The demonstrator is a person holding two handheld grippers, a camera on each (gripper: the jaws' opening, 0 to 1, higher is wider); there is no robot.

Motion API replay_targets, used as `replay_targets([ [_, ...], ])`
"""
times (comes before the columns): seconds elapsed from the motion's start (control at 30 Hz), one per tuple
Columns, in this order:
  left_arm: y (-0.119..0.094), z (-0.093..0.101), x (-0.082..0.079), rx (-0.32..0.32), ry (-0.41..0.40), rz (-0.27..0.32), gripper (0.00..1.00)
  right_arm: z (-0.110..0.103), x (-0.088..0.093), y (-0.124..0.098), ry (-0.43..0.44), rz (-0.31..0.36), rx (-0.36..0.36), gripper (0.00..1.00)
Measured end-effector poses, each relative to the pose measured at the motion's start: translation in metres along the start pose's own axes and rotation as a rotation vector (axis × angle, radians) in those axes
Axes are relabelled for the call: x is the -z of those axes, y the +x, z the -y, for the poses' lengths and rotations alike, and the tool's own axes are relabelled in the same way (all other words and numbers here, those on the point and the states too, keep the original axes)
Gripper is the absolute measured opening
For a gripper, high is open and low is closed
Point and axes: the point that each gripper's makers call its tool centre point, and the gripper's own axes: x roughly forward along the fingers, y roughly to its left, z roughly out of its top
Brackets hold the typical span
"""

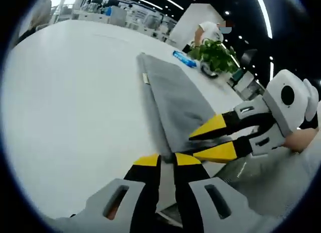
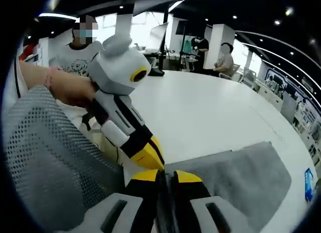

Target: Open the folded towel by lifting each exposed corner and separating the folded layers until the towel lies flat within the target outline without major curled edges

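Left gripper view: at the bottom centre the left gripper (image 1: 167, 159) has its jaws almost together, pinching the near edge of the grey towel (image 1: 178, 100). From the right side comes the right gripper (image 1: 213, 140), its yellow tips slightly apart at the same edge. The towel is folded and runs from the centre toward the upper right over the white table (image 1: 70, 92). In the right gripper view, the right gripper (image 2: 167, 177) is closed on the towel edge at bottom centre, towel (image 2: 241, 175) at lower right. I judge the corner-lifting step is starting; next, lift and pull the layers apart.
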Motion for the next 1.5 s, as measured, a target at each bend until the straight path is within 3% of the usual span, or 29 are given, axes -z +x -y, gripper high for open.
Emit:
replay_targets([
  [0.13, 0.001, 0.001, 0.000, 0.001, 0.035, -0.001, 0.07, 0.005, 0.008, 0.000, 0.009, -0.029, 0.014, 0.08],
  [0.3, -0.001, 0.007, -0.005, 0.013, 0.123, 0.013, 0.04, 0.004, 0.004, -0.002, -0.020, -0.020, 0.012, 0.08],
  [0.6, -0.007, 0.031, -0.031, 0.104, 0.184, 0.123, 0.02, 0.013, 0.000, -0.005, -0.045, -0.012, 0.038, 0.06],
  [0.77, -0.005, 0.033, -0.033, 0.101, 0.214, 0.115, 0.02, 0.016, 0.000, -0.009, -0.032, -0.009, 0.046, 0.04],
  [0.93, -0.005, 0.030, -0.029, 0.099, 0.204, 0.109, 0.02, 0.014, 0.000, -0.012, 0.054, 0.008, -0.010, 0.06],
  [1.07, -0.005, 0.031, -0.031, 0.098, 0.208, 0.112, 0.02, 0.015, 0.001, -0.012, 0.029, 0.002, -0.017, 0.07],
  [1.33, -0.005, 0.035, -0.034, 0.083, 0.330, 0.093, 0.02, 0.016, -0.003, -0.015, 0.033, 0.004, -0.030, 0.06],
  [1.5, -0.005, 0.030, -0.029, 0.045, 0.481, 0.049, 0.02, 0.008, 0.000, -0.020, 0.059, -0.003, -0.095, 0.05],
])
